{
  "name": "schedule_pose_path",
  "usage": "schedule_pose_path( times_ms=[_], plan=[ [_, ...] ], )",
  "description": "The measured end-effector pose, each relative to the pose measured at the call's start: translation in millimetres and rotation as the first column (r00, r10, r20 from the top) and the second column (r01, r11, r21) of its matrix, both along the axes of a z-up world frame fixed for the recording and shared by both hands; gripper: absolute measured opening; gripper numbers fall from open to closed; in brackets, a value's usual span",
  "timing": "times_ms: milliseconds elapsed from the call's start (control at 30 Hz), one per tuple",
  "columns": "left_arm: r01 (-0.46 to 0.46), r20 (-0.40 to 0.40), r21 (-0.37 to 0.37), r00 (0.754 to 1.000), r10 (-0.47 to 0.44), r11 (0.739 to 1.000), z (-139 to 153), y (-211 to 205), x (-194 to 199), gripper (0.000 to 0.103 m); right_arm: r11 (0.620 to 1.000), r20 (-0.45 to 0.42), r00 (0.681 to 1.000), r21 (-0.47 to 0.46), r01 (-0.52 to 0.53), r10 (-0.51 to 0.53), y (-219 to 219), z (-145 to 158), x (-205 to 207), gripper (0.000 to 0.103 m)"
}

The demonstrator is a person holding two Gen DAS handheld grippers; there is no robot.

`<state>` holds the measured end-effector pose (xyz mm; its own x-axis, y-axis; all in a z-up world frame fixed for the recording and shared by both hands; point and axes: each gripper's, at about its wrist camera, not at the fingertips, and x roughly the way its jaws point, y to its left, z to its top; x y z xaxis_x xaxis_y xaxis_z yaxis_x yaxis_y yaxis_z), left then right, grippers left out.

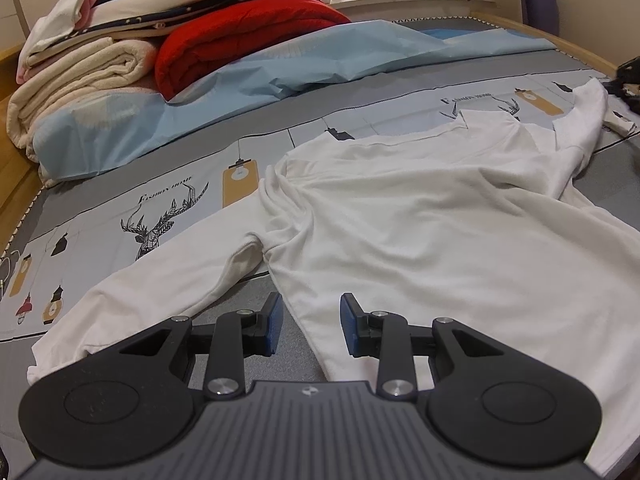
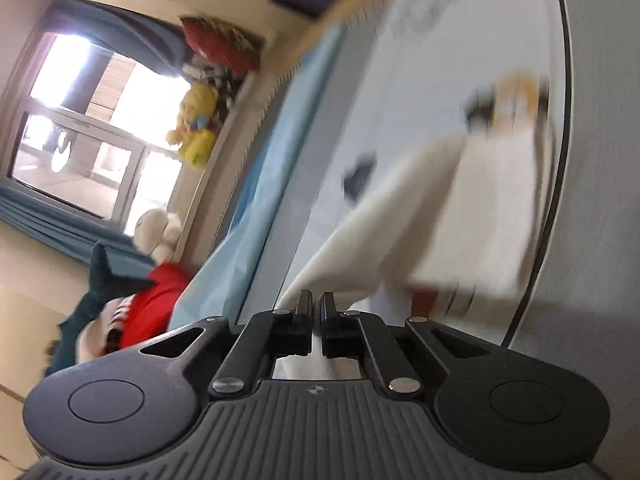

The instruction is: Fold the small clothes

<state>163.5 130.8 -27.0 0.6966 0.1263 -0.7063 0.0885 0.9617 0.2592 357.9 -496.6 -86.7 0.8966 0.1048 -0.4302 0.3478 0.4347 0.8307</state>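
A: Any writing? Where's the shirt (image 1: 420, 216)?
B: "Fashion home" on the bedsheet (image 1: 168, 196); shirt spread across it.
A: Grippers?
B: Left gripper (image 1: 311, 324) partly open over the hem, gripping nothing; right gripper (image 2: 317, 312) pinches the shirt's fabric.

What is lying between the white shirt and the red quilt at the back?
In the left wrist view, printed grey bedding and then a rumpled light blue sheet lie between the white shirt and the red quilt.

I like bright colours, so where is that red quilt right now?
In the left wrist view the red quilt lies folded at the upper left, at the far side of the bed, between the cream blanket and the light blue sheet.
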Motion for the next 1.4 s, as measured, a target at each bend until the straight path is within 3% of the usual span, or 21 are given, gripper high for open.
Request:
schedule_pose_path(
  times_ms=[67,133,200,300,433,533,567,600,633,800,900,1033,1133,1333,1400],
  plan=[
    [0.001,0.002,0.001,1.0,-0.001,1.0,0,0,0,0.036,0.982,-0.051,0.992,-0.153,0.107,-0.116,-9,21,-14,0.007],
    [0.001,0.007,-0.003,1.0,-0.001,1.0,1,-1,2,0.036,0.958,-0.123,0.97,-0.225,0.178,-0.209,-22,28,-27,0.007],
    [0.004,0.011,-0.005,1.0,-0.003,1.0,2,-3,2,0.036,0.95,-0.169,0.954,-0.234,0.207,-0.249,-33,23,-40,0.01],
    [0.015,0.011,-0.003,1.0,-0.015,1.0,3,-8,3,0.036,0.961,-0.262,0.943,-0.236,0.144,-0.206,-41,4,-43,0.038],
    [0.036,0.005,0.017,0.999,-0.037,0.999,1,-15,1,0.036,0.982,-0.29,0.948,-0.166,0.087,-0.133,-42,-20,-34,0.042],
    [0.038,-0.005,0.028,0.999,-0.038,0.999,-2,-16,2,0.036,0.971,-0.264,0.96,-0.235,0.031,-0.095,-32,-24,-21,0.04],
    [0.035,-0.008,0.031,0.999,-0.035,0.999,-3,-16,2,0.036,0.964,-0.263,0.961,-0.265,0.016,-0.088,-27,-22,-17,0.034],
    [0.033,-0.012,0.032,0.999,-0.032,0.999,-4,-15,3,0.036,0.959,-0.26,0.963,-0.283,-0.006,-0.071,-24,-21,-13,0.009],
    [0.031,-0.014,0.032,0.999,-0.031,0.999,-5,-15,3,0.036,0.954,-0.264,0.963,-0.299,-0.029,-0.054,-23,-20,-10,0.004],
    [0.031,-0.015,0.036,0.999,-0.03,0.999,-6,-13,4,0.036,0.887,-0.158,0.987,-0.457,-0.073,-0.001,-25,25,-14,0.002],
    [0.037,-0.024,0.036,0.999,-0.036,0.999,-7,-11,2,0.036,0.802,-0.109,0.994,-0.592,-0.087,0.027,-45,55,-21,0.002],
    [0.053,-0.031,0.04,0.998,-0.052,0.998,-10,-7,2,0.036,0.7,-0.243,0.97,-0.689,-0.185,0.017,-93,73,-18,0.002],
    [0.031,-0.015,0.016,0.999,-0.031,0.999,-6,-1,2,0.036,0.597,-0.361,0.932,-0.756,-0.27,-0.035,-121,81,-15,0.002],
    [0.035,-0.007,0.009,0.999,-0.035,0.999,-3,1,-1,0.036,0.563,-0.473,0.87,-0.761,-0.322,-0.141,-155,87,-4,0.0],
    [0.036,-0.01,0.006,0.999,-0.036,0.999,-3,2,-1,0.036,0.559,-0.542,0.819,-0.745,-0.364,-0.188,-154,73,1,0.001]
  ],
)
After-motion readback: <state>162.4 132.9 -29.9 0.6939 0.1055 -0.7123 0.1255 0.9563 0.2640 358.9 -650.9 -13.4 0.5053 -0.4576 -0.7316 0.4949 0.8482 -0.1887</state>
